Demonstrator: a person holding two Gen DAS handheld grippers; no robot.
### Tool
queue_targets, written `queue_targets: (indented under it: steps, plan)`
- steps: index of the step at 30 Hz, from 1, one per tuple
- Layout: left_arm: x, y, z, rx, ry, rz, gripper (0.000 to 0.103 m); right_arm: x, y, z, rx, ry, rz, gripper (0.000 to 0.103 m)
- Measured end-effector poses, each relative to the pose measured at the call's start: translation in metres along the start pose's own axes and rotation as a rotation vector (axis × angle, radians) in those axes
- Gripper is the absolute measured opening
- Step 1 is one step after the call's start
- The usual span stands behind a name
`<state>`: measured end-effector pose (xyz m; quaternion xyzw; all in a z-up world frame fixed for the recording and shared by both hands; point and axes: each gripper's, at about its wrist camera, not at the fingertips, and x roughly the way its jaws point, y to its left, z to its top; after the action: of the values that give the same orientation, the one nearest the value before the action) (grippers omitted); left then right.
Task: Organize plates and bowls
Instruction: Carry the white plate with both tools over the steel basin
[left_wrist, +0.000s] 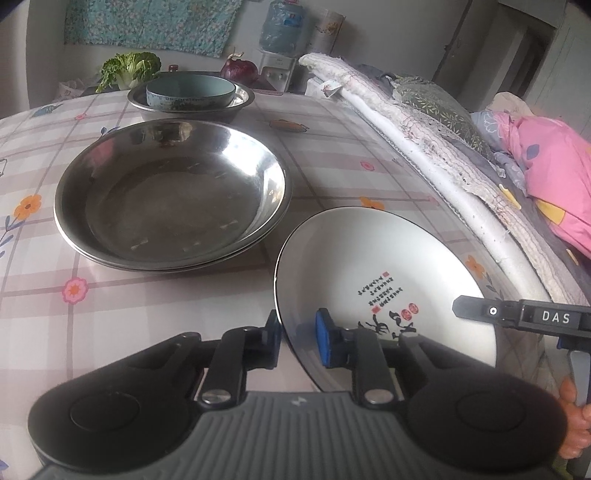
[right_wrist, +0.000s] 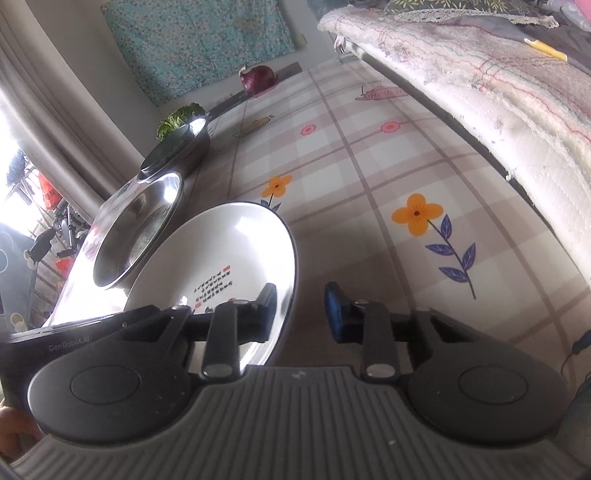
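Observation:
A white ceramic plate (left_wrist: 373, 273) with black and red writing rests on the table at the right. My left gripper (left_wrist: 297, 328) straddles its near-left rim, one finger outside and one inside, with a gap still showing. My right gripper (right_wrist: 301, 306) straddles the plate's (right_wrist: 229, 251) right rim, jaws wide apart; its finger also shows in the left wrist view (left_wrist: 517, 314). Stacked steel plates (left_wrist: 170, 195) lie to the left. A steel bowl (left_wrist: 192, 105) holding a pale blue bowl (left_wrist: 190, 90) stands behind them.
The table (left_wrist: 332, 147) has a checked floral cloth. A cabbage (left_wrist: 129, 68) and a red onion (left_wrist: 239, 69) lie at the far edge. A bed with quilted bedding (left_wrist: 424, 122) runs along the table's right side. A water dispenser (left_wrist: 280, 44) stands beyond.

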<state>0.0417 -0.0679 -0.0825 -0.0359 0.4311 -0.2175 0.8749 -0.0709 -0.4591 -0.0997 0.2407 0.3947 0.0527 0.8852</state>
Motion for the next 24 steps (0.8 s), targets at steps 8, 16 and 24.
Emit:
queue_targets:
  steps: [8,16,24]
  plan:
    - [-0.005,0.0,0.0,0.001,0.014,0.001,0.02,0.009,0.013,0.002,-0.033,-0.007,-0.01,0.014]
    - [0.003,-0.005,0.004,0.018,0.037,0.005,0.025,0.016,0.01,0.008,-0.037,-0.011,-0.003,0.014]
    - [0.005,-0.022,0.001,0.082,0.025,0.069,0.035,0.016,0.018,0.005,-0.07,-0.027,-0.034,0.018]
